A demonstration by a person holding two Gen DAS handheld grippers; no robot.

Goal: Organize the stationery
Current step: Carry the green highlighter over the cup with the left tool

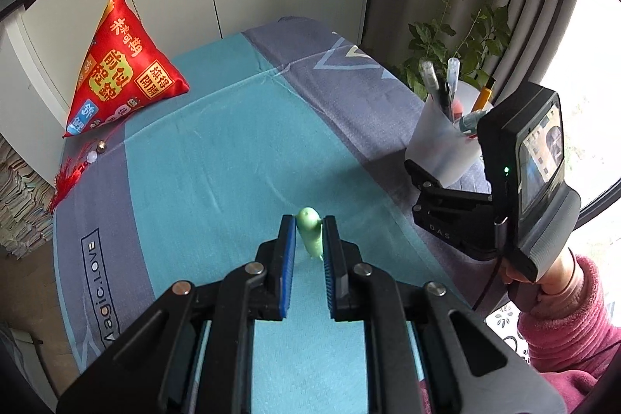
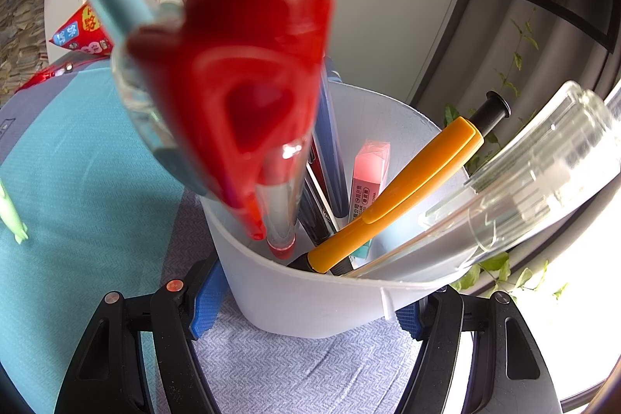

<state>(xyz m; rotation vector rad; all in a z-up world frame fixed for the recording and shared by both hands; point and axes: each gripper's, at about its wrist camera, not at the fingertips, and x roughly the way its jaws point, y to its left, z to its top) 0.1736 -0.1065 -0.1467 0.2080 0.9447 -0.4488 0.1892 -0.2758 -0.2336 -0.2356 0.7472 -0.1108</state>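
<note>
Presently we see the left gripper clamped on a small pale-green rounded piece of stationery, probably a novelty eraser or pen topper, held clear above the teal and grey-blue patterned cloth that covers the table. Its blue ribbed pads press on both flanks of the green piece, whose rounded top stands just above the fingertips while a thin lower tip hangs between them. We judge this piece to be very light, small, and smooth, perhaps slightly rubbery, so the ribbed pads should hold it with little force; the curved sides, however, could let it pivot or squirt out if the squeeze is uneven. A hold across the widest middle, as shown, seems soundest to us.

To the right, the right gripper straddles the translucent white plastic cup near its base, its blue pads set against the cup wall on either side, steadying it on the cloth. We take the cup to be thin-walled and springy, so it may flex under a hard pinch and tip easily, loaded as it is with tall pens. Inside stand an orange clip pen, a pink boxed eraser, and several clear-capped pens. In the right wrist view the green piece shows only at the left edge, well apart from the cup.
</note>
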